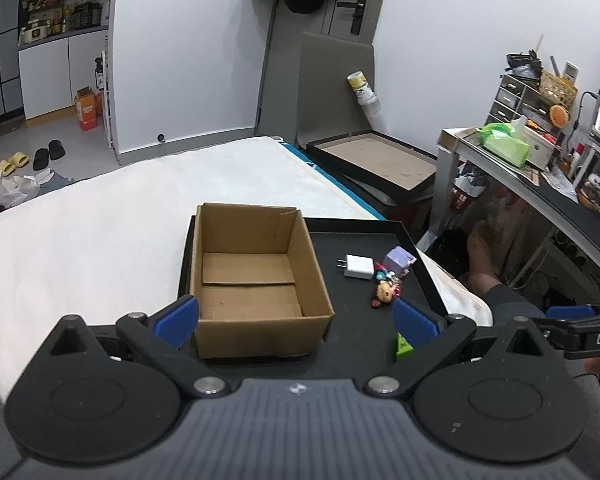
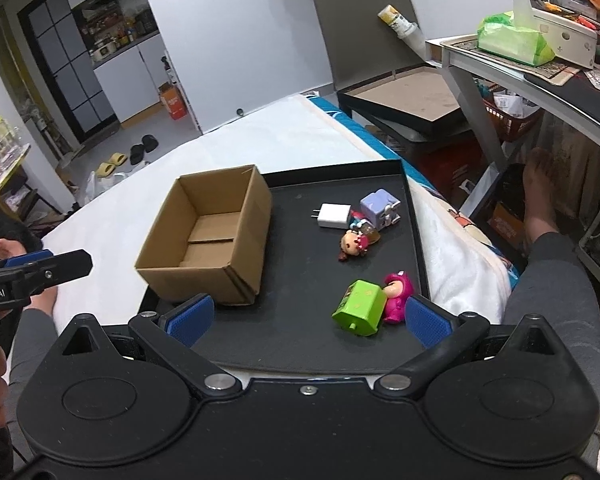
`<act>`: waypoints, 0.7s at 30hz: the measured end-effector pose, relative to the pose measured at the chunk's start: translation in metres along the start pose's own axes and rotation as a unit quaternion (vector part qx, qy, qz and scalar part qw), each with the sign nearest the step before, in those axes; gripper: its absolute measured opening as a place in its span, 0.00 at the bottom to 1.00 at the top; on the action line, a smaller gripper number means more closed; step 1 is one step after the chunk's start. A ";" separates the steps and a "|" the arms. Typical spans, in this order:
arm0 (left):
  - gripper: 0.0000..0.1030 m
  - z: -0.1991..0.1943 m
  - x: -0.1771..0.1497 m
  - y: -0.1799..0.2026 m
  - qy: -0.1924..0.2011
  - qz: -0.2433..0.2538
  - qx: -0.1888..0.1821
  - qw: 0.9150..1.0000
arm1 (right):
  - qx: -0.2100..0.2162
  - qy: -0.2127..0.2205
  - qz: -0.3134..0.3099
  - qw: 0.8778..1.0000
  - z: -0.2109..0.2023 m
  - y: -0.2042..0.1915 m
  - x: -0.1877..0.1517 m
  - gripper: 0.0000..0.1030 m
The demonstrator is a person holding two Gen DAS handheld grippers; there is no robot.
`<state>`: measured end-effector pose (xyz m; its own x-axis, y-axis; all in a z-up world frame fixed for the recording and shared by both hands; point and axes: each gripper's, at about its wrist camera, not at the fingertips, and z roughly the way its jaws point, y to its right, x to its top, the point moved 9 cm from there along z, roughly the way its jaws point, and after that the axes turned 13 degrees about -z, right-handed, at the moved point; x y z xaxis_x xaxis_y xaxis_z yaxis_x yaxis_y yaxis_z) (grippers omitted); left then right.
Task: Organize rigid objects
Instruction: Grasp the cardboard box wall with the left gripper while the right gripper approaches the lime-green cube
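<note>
The left gripper (image 1: pixel 296 320) hangs wide open and empty, its blue pads either side of the open brown cardboard box (image 1: pixel 252 280) just ahead on the shallow black tray (image 1: pixel 356 332). The right gripper (image 2: pixel 308 316) is also spread wide, holding nothing; the green plastic block (image 2: pixel 360 308) and pink figurine (image 2: pixel 398 296) lie just inside its right pad. Farther ahead sit a white charger plug (image 2: pixel 334 216), a lilac cube toy (image 2: pixel 380 208) and a small doll figurine (image 2: pixel 354 244).

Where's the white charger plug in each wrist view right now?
Left wrist: white charger lies right of centre on the black tray, beside the purple cube.
Right wrist: white charger sits just above centre, left of the purple cube.
Shared landmark: the open cardboard box, left of the charger in both.
</note>
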<state>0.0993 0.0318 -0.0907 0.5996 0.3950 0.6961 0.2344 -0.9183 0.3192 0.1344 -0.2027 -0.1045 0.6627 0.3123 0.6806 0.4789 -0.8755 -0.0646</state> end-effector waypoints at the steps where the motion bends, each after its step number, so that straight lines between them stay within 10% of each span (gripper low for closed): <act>1: 0.99 0.003 0.001 -0.002 0.000 0.000 0.001 1.000 | -0.003 0.000 0.000 1.000 0.002 0.001 0.001 1.00; 21: 0.99 0.066 0.023 -0.044 -0.005 -0.036 0.022 0.999 | -0.024 0.001 0.033 0.999 0.043 0.026 0.011 1.00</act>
<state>0.1532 0.0795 -0.1317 0.5882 0.4594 0.6656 0.3097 -0.8882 0.3394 0.1788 -0.2061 -0.1301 0.6917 0.2522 0.6767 0.4060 -0.9107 -0.0756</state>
